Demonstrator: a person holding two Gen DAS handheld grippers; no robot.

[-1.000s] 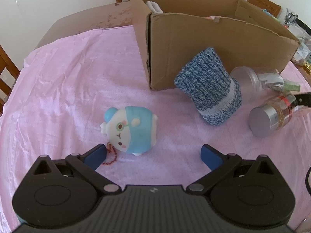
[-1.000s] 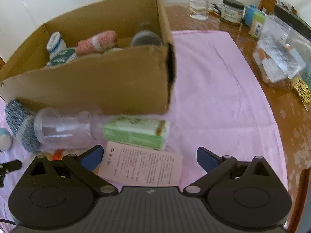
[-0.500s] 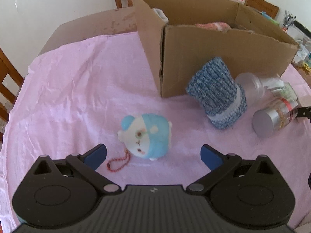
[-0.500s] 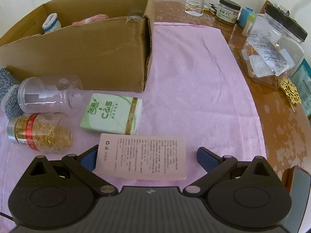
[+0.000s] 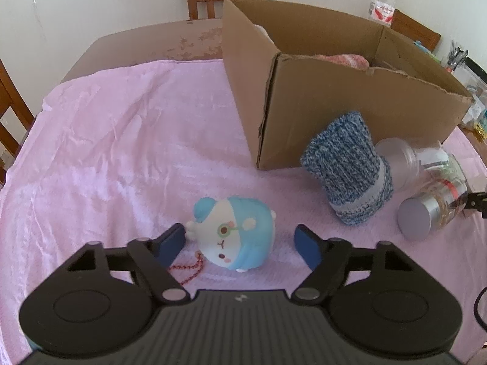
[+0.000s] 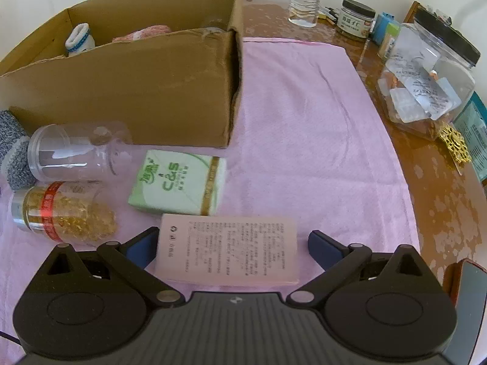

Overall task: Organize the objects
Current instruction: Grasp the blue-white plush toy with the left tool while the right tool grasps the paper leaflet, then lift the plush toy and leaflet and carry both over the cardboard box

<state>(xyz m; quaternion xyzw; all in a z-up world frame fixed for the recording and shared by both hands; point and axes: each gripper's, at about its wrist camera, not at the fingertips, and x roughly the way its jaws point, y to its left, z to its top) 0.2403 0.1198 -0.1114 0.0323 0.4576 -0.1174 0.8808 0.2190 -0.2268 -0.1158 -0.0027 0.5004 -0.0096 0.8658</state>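
Your left gripper [image 5: 240, 240] sits at the lower centre of the left wrist view, its jaws closing around the blue-and-white plush toy [image 5: 232, 233], which lies on the pink cloth [image 5: 121, 140] covering the desk. The left pad appears to touch the toy's ear side; the right pad stands clear of its body, so the grip is not yet made. Treat the toy as light, soft and compressible: it will likely yield under the pads, so take it across the widest part of the round body, not by the ear or the red bead chain [image 5: 188, 270] trailing at lower left. Expect the chain to dangle when lifted.

The cardboard box [image 5: 334, 91], at upper right, probably receives the toy; its rim stands high, so lift well clear.

Your right gripper [image 6: 232, 245] shows jaws apart at the bottom of the right wrist view, with a pink printed leaflet [image 6: 226, 251] lying between them, unclamped. It is thin and flat on the cloth and will likely be hard to pinch.
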